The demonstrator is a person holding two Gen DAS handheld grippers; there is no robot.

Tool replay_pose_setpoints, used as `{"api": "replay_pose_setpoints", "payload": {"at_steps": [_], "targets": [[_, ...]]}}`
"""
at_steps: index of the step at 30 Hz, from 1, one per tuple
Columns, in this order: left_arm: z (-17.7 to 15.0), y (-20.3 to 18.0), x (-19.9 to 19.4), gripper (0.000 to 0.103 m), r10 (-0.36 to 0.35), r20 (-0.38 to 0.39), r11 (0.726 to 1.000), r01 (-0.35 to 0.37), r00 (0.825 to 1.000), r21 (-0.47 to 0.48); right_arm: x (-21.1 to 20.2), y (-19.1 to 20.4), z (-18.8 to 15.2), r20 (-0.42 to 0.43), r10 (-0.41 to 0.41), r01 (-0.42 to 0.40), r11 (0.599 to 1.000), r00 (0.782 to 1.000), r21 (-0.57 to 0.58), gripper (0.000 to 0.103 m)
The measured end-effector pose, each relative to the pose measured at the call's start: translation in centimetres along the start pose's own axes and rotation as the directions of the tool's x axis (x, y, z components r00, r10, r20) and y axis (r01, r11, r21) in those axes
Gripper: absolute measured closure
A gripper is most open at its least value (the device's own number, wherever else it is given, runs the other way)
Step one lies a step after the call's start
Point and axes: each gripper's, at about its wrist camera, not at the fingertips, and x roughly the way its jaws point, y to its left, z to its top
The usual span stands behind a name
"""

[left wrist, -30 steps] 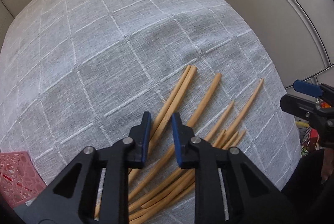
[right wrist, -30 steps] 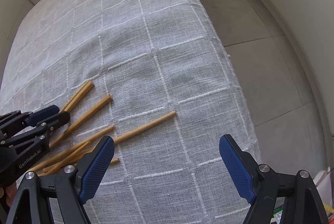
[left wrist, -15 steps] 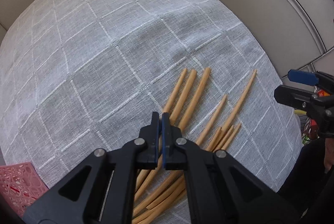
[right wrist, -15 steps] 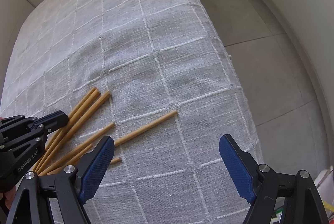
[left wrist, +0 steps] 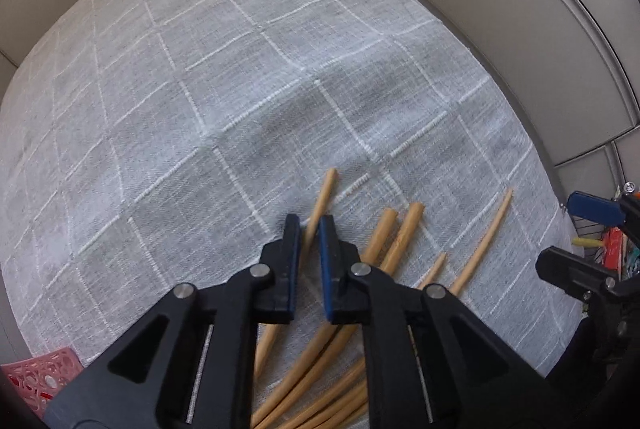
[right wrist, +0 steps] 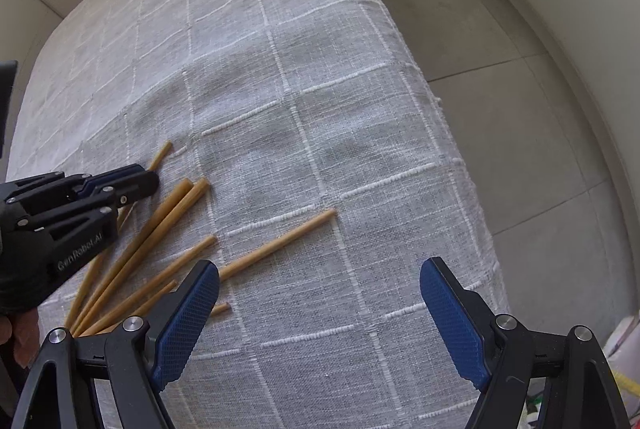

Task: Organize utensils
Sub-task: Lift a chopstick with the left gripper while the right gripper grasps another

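Two hand-held grippers hang over the near edge of the table, both tipped steeply down. The left gripper (left wrist: pixel 309 225) has its blue-padded jaws parted only a crack and opening. One slim tan wooden chopstick (left wrist: pixel 326 185) runs between them toward twelve o'clock. A sliver of cloth shows either side of it, so I judge the pads are not pressing. The right gripper (right wrist: pixel 320 269) stands wide apart over bare cloth, holding nothing.

Just beyond, around five o'clock on the table, the remaining tan wooden chopsticks (left wrist: pixel 404 229) fan out from a shared bunch, ends spreading toward one and two o'clock. A stray chopstick (right wrist: pixel 280 245) lies apart from the fan, out toward three o'clock. A pink lattice plastic basket (left wrist: pixel 36 373) peeks in at seven o'clock. Farther off, the pale grey tablecloth with its white woven grid (left wrist: pixel 240 69) runs bare to the far edge.

These sticks look light, stiff and smooth, likely to roll or pivot in a pinch. I would take one crosswise near its middle, jaws almost closed, letting the soft cloth give beneath the pads.
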Motion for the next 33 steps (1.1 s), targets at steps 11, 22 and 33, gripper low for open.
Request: {"api": "replay_pose_setpoints", "payload": {"at_steps": [11,22,33], "targets": [[-4.0,4.6,-7.7,0.097,0.0,0.191,0.99,0.027,0.982,-0.142,1.6,-2.2,0.8,-0.029,0.075,-0.07,0.988,0.997,0.139,0.018],[-12.2,7.6,-14.4,0.097,0.003,0.328,0.973,0.073,0.945,-0.218,1.2,0.0,-2.8,-0.104,0.13,-0.117,0.986,0.986,0.12,0.046],[-16.4,9.6,-17.4,0.097,-0.047,0.438,0.948,0.178,0.898,-0.263,2.9,5.2,-7.3,-0.036,-0.138,0.135,0.988,0.99,-0.07,0.074]]}}
